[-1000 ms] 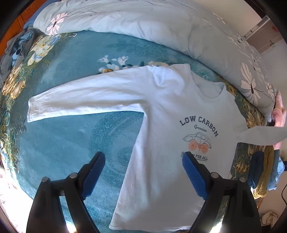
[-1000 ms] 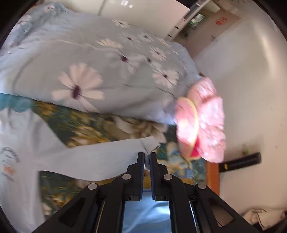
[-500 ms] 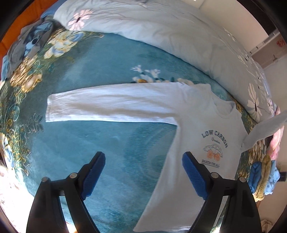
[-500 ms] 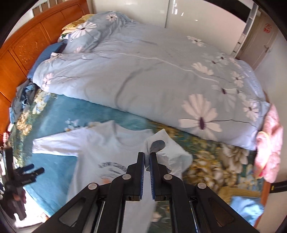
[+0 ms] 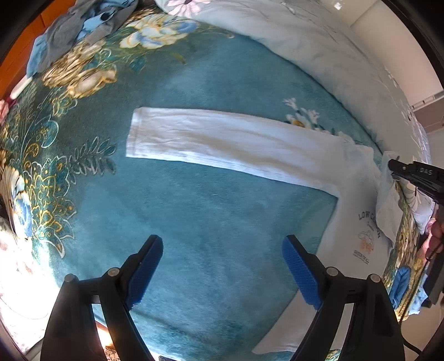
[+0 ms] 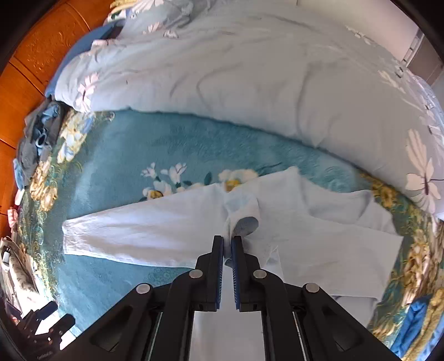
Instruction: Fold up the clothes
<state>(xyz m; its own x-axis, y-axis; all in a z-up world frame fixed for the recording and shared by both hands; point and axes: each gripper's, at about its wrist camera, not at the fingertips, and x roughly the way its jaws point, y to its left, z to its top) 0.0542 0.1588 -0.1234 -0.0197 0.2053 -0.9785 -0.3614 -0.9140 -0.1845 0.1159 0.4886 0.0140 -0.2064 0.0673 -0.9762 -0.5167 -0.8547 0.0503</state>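
A bed fills both views, covered with a teal floral blanket (image 5: pixel 222 211); a pale blue duvet (image 6: pixel 249 77) with white flowers lies bunched along the upper part of the frame.

In the right wrist view, the right gripper (image 6: pixel 227 244) has its jaws pressed nearly together on the cuff of one sleeve of the white long-sleeve shirt (image 6: pixel 172 236), and this sleeve is carried over the body of the shirt at the centre of the frame. The left gripper (image 5: pixel 222 266) hangs over bare blanket at the lower centre of its view, jaws wide apart with nothing between them. The other sleeve lies flat and straight across the middle of that view, and the shirt body with its printed words is at the right edge. A heap of grey and blue clothes (image 5: pixel 83 25) lies at the upper left, beside the orange wooden headboard (image 6: pixel 41 55).
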